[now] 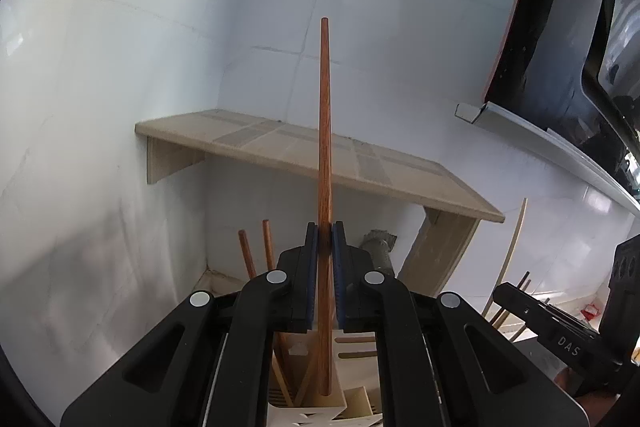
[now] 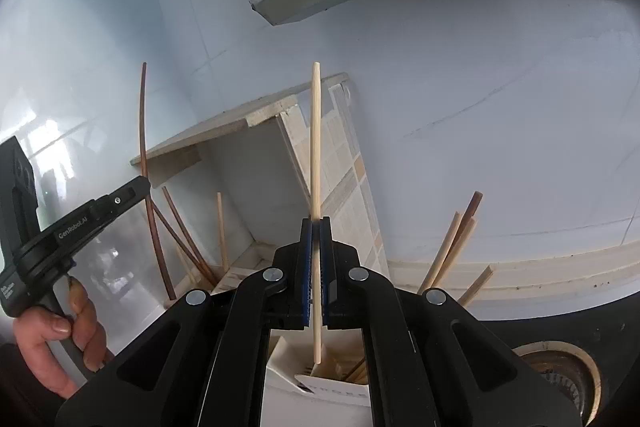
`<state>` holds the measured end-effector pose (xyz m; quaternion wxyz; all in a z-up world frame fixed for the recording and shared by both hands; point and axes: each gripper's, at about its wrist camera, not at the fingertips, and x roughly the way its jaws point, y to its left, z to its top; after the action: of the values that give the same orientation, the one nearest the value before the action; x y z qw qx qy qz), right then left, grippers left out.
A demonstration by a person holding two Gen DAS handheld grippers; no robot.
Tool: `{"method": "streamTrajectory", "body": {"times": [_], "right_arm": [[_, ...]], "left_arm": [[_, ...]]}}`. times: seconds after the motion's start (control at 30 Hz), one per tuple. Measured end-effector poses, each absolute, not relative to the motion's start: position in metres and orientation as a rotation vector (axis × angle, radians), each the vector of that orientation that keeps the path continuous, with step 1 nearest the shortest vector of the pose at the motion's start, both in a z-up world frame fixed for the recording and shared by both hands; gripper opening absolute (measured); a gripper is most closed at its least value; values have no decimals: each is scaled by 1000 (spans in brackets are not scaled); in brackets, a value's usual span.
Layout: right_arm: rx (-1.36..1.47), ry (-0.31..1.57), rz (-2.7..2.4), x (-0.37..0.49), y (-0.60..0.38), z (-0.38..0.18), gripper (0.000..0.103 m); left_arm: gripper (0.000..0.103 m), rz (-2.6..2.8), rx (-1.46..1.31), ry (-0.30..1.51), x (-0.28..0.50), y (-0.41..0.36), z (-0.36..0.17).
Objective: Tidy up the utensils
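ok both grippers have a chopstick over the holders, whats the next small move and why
Probably lower both a little further. The left gripper clamps the dark chopstick upright, tip just inside the white holder; the right gripper holds the pale chopstick just above its holder.

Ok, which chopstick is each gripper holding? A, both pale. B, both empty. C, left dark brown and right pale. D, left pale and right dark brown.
C: the left gripper has its jaws shut on a dark brown chopstick, and the right gripper clamps a pale chopstick.
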<state>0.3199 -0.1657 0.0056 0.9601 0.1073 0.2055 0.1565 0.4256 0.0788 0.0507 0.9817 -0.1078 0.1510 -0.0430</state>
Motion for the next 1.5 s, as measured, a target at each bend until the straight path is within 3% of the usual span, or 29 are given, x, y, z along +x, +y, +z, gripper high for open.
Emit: {"method": "streamTrajectory", "body": {"times": [0.67, 0.7, 0.77, 0.8, 0.83, 0.87, 0.93, 1.1, 1.43, 1.5], "right_arm": [[136, 418, 321, 323, -152, -24, 4], [142, 429, 320, 323, -152, -24, 4], [155, 457, 310, 324, -155, -24, 5], [158, 471, 306, 324, -156, -24, 6], [159, 491, 299, 325, -157, -23, 11], [162, 500, 296, 325, -158, -24, 26], [172, 508, 291, 322, -161, -20, 37], [160, 539, 277, 309, -168, -11, 41], [184, 567, 292, 273, -184, 19, 61], [173, 569, 298, 265, -186, 25, 65]], "left_arm": [[7, -116, -218, 298, 425, 82, 20], [8, -112, -219, 298, 425, 82, 19], [33, -107, -223, 313, 427, 83, 18], [37, -103, -224, 322, 427, 82, 19], [38, -104, -223, 325, 426, 82, 21], [38, -103, -217, 328, 424, 82, 23], [38, -102, -209, 336, 421, 81, 27], [41, -98, -184, 374, 406, 80, 39], [66, -112, -145, 485, 366, 67, 61], [67, -123, -137, 514, 355, 64, 59]]}}
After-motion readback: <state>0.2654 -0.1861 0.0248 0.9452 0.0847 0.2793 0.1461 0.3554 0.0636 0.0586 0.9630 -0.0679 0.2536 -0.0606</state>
